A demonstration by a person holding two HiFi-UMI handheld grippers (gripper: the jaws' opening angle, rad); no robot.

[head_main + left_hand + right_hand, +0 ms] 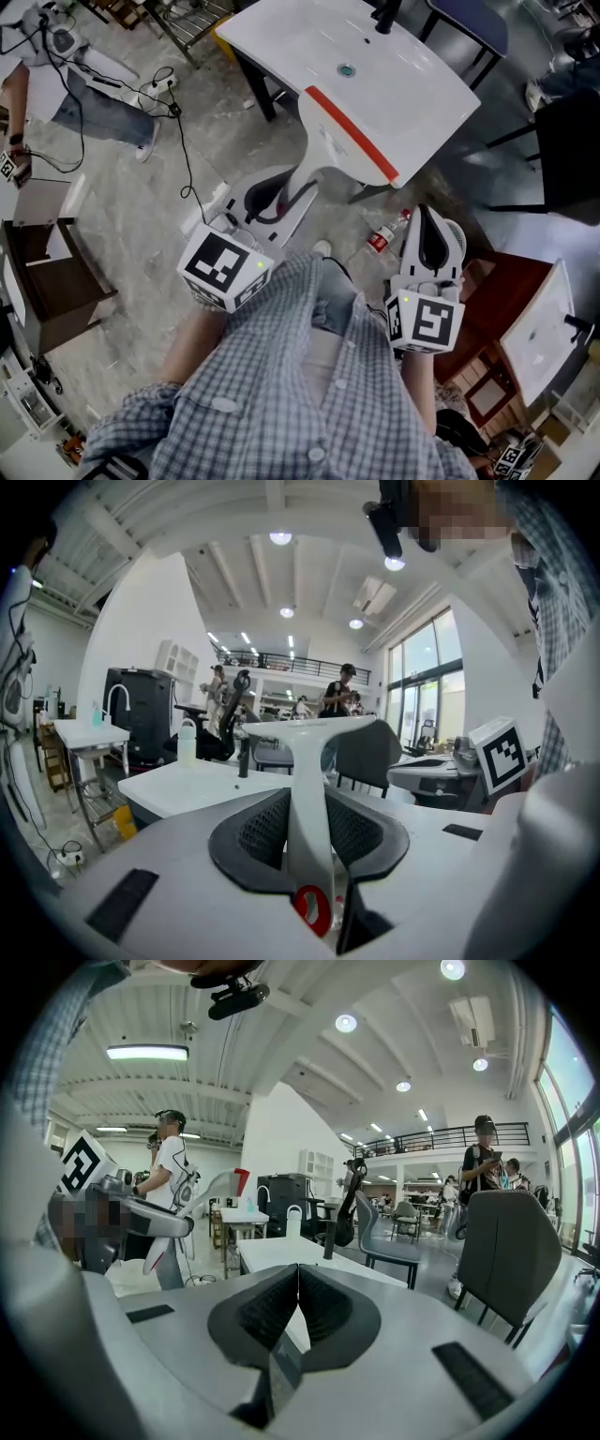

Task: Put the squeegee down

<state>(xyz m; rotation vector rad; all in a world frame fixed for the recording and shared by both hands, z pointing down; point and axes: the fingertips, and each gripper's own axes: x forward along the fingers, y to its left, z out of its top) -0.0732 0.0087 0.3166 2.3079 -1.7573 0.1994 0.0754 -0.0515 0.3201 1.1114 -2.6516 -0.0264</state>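
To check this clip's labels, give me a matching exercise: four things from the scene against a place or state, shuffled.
1. squeegee
2. right gripper
3. bottle
4. sink top

A. on the floor
B. jaws together, nothing between them
C. has a drain hole
D. clamped in the left gripper

Pairs: 1-D, 2-B, 3-A, 4-C

Checked blue-white shirt (272, 412), white left tool (289, 194) and right tool (428, 217), black meshed pads (258, 832), black-and-white marker cubes (225, 267).
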